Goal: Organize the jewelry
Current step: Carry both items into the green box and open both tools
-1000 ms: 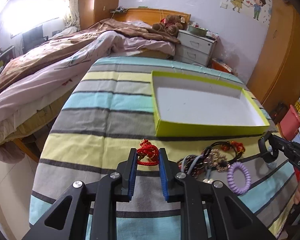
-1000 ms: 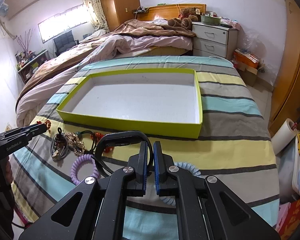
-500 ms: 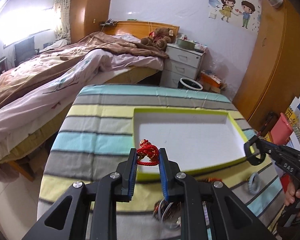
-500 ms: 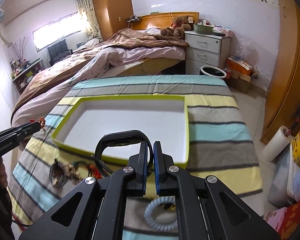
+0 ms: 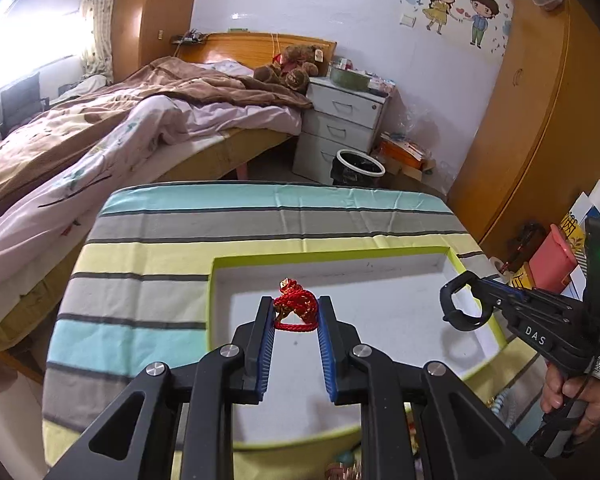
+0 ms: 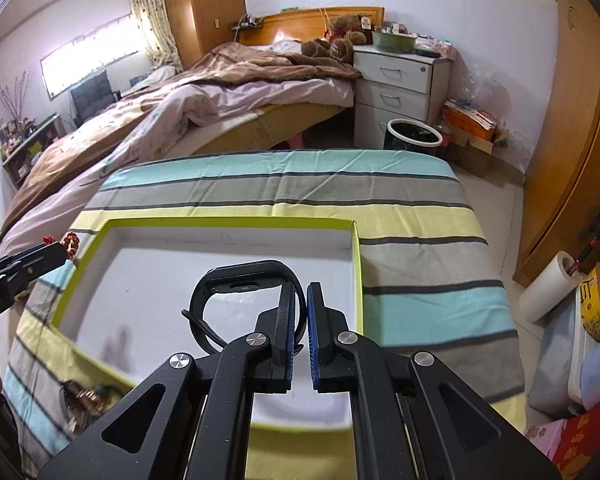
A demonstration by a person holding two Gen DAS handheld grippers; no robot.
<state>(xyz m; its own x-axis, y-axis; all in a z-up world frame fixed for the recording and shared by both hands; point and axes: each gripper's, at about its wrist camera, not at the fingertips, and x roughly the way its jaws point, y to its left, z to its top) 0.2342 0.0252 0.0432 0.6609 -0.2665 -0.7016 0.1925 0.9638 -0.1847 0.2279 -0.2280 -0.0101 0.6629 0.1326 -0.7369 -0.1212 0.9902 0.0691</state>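
Note:
My left gripper (image 5: 296, 307) is shut on a red knotted cord bracelet (image 5: 294, 309) and holds it in the air over the near left part of the lime-edged white tray (image 5: 380, 254). My right gripper (image 6: 300, 292) is shut on a black wristband (image 6: 240, 286) and holds it above the tray (image 6: 228, 222). In the left wrist view the right gripper (image 5: 480, 294) with the wristband (image 5: 458, 308) hangs over the tray's right side. In the right wrist view the left gripper (image 6: 62, 250) with the red bracelet (image 6: 72, 243) is at the tray's left edge.
The tray lies on a striped cloth (image 5: 260, 216) over a table. Loose jewelry (image 6: 86, 398) lies on the cloth in front of the tray, mostly hidden below the grippers. A bed (image 5: 100, 120), nightstand (image 5: 340, 128) and bin (image 5: 358, 166) stand beyond.
Both grippers have risen and moved forward from the jewelry pile to above the tray, each still holding its piece. The tray now lies under them.

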